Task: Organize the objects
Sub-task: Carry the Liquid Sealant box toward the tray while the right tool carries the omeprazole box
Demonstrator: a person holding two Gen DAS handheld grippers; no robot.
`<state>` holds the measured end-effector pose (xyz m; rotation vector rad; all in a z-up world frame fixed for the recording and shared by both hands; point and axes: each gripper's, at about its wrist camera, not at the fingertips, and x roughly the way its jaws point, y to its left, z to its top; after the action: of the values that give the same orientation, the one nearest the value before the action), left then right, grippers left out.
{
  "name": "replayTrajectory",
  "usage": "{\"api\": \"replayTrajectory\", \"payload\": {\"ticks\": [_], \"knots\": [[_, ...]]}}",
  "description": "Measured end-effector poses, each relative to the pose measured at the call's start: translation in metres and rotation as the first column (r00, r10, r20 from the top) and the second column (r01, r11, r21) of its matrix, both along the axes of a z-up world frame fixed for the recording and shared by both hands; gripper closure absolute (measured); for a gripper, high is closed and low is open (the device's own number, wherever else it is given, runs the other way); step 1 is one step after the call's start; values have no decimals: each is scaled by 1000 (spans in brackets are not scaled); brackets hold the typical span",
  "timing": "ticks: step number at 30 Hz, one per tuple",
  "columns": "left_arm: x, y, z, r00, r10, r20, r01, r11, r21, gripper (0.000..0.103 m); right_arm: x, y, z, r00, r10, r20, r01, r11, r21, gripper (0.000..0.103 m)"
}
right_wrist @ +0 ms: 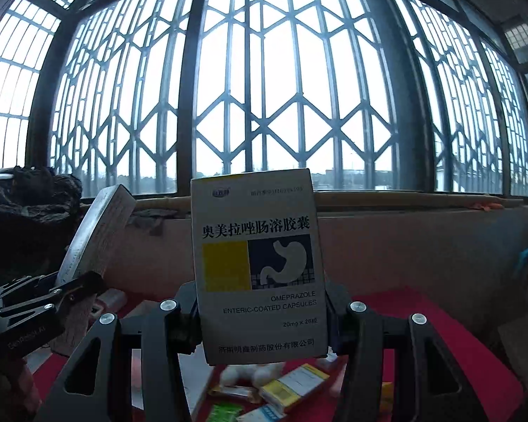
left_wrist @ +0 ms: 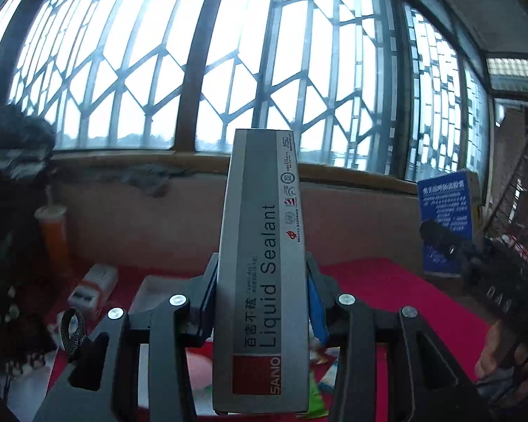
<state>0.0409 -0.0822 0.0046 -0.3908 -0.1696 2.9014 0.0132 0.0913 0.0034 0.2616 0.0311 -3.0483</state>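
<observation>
Sealant box (left_wrist: 260, 274) clamped in left tongs (left_wrist: 260, 302) | omeprazole box (right_wrist: 257, 267) clamped in right tongs (right_wrist: 260, 316) | step: both lifted clear of bench (left_wrist: 397, 288) | next: likely choose spots, lower.

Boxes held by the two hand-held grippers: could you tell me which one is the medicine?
The white omeprazole capsule box in the right hand-held gripper, printed with a stomach picture. The left hand-held gripper holds a long grey Liquid Sealant box.

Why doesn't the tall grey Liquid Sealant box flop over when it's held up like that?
The Liquid Sealant box is probably stiff cardboard: its edges look straight. The left gripper pinches only its lower part, so the long top might wobble or tip. Squeezed harder, it could likely dent.
</observation>
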Motion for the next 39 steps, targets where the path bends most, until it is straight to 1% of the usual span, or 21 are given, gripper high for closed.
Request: {"api": "replayTrajectory", "payload": {"ticks": [2,4,6,8,10,12,14,16,17,18,19,21,23,24,27,29,31,32,35,37,39], "knots": [[2,-28,-18,997,64,35,-65,998,25,61,-14,-30,-21,994,75,75,-76,997,12,47],[7,-56,-27,989,132,60,-134,990,45,61,-26,-55,-29,984,130,118,-134,991,21,47],[19,-87,-27,978,194,79,-200,977,75,61,-36,-82,-21,974,190,122,-194,981,18,47],[34,-110,-20,962,265,59,-269,960,75,61,-44,-107,-6,960,260,101,-260,965,-7,47],[46,-129,-14,947,318,42,-320,944,74,61,-44,-132,-1,943,325,75,-325,946,-22,47],[55,-146,-18,928,370,42,-373,925,71,61,-43,-160,-14,918,387,83,-387,922,-24,47],[60,-161,-32,908,412,73,-417,906,72,61,-43,-183,-42,887,435,155,-438,899,-20,47],[62,-172,-43,894,437,96,-445,892,83,61,-47,-195,-58,870,446,213,-453,892,-18,47],[62,-176,-44,888,448,105,-457,885,89,61,-49,-194,-57,866,445,228,-452,892,-23,47],[62,-177,-41,887,450,103,-460,882,101,61,-49,-189,-50,871,441,216,-446,895,-28,47],[63,-177,-35,889,450,89,-458,882,114,61,-48,-182,-37,883,432,184,-435,900,-30,47],[64,-165,-18,895,445,21,-445,889,113,61,-39,-161,-9,910,405,88,-404,914,-30,47],[58,-147,-12,908,419,-6,-416,904,103,61,-33,-142,3,923,382,36,-381,924,-40,47],[52,-141,-15,915,403,7,-401,911,98,61,-32,-133,0,928,370,37,-368,929,-46,47],[24,-115,-45,934,338,113,-347,936,67,61,-37,-110,-29,934,332,129,-325,943,-71,47],[6,-93,-55,945,282,166,-293,955,45,61,-42,-87,-41,946,277,168,-266,960,-86,47],[-3,-75,-44,958,241,154,-249,968,33,61,-43,-57,-32,960,224,166,-207,971,-117,47],[-6,-63,-30,968,220,119,-224,974,23,61,-42,-43,-23,969,195,148,-177,976,-129,47],[-14,-35,-3,984,171,55,-171,985,13,61,-34,-11,-3,987,135,82,-122,981,-153,47],[-20,-21,-1,988,144,56,-145,989,5,61,-32,-4,-9,989,125,75,-112,982,-150,47],[-27,-10,-16,987,124,102,-125,992,-6,61,-35,-1,-29,983,135,126,-115,981,-153,47]]}}
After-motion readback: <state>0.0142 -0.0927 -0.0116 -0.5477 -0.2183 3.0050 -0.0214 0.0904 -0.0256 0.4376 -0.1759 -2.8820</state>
